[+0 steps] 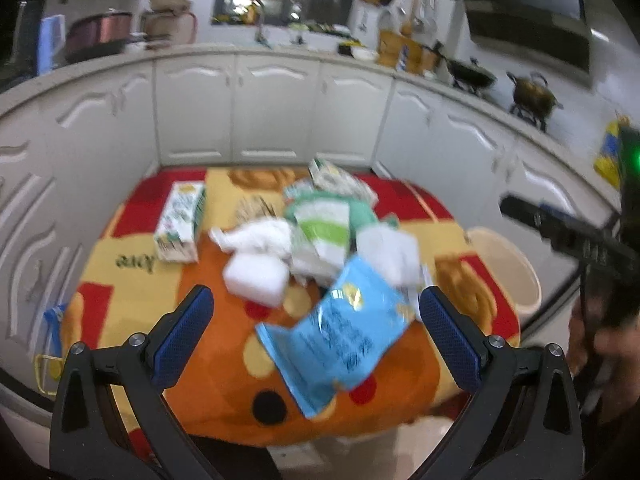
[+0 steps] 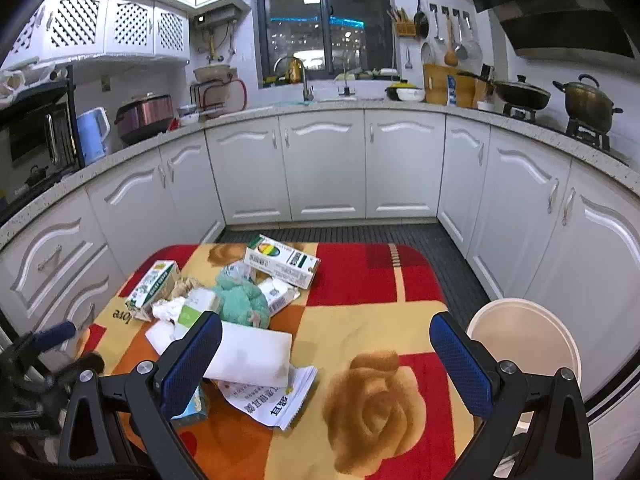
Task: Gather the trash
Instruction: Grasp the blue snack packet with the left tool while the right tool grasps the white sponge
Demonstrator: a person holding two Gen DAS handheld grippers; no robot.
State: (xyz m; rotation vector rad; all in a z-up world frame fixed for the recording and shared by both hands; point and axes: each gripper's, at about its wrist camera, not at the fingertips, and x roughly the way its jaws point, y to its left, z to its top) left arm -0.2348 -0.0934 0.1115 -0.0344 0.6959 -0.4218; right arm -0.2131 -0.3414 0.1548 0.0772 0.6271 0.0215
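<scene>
Bright indoor light; left wrist view motion-blurred, right wrist view sharp, both fisheye-bent at edges.

Both the left gripper (image 1: 316,336) and the right gripper (image 2: 326,364) are matte black frames with triangular cut-outs in their arms. Each carries 2 jaws faced with blue, finely dimpled pads (image 2: 192,364), and round silver screw heads (image 1: 137,339) mark the pivots.

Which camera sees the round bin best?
The right wrist view. There the cream bin sits sharp beside the table's right edge, its round rim and pale inside mostly visible, though the open right gripper covers part of it. The left wrist view is blurry and shows only part of its rim.
</scene>
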